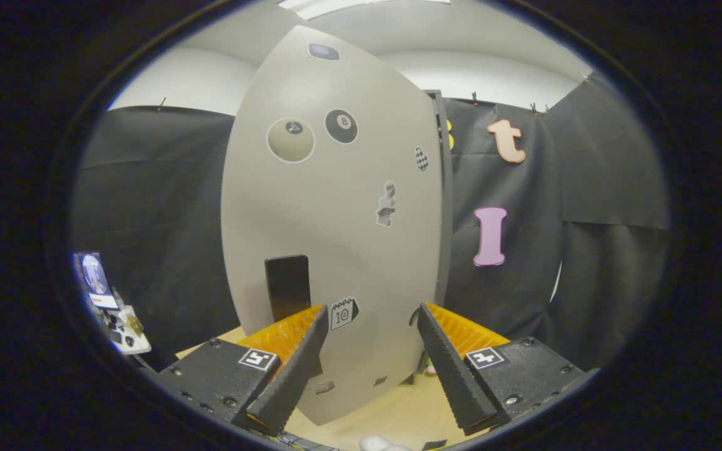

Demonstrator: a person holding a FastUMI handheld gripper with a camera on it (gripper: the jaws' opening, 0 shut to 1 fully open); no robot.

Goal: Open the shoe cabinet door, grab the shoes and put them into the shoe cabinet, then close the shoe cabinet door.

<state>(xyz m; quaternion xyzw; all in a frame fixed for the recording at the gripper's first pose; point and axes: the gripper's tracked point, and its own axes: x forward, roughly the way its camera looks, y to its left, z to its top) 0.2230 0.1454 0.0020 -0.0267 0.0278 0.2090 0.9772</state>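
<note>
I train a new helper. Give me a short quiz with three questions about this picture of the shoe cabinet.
1. True or false: the gripper holds a shoe between its fingers.
2. What dark upright part sits on the cabinet door, just above the left finger?
3. The round sticker with the number eight is: A) on the door, B) on the floor, C) on the black cloth.

Key
1. False. The fingers are open, nothing between them.
2. The door handle.
3. A.
</note>
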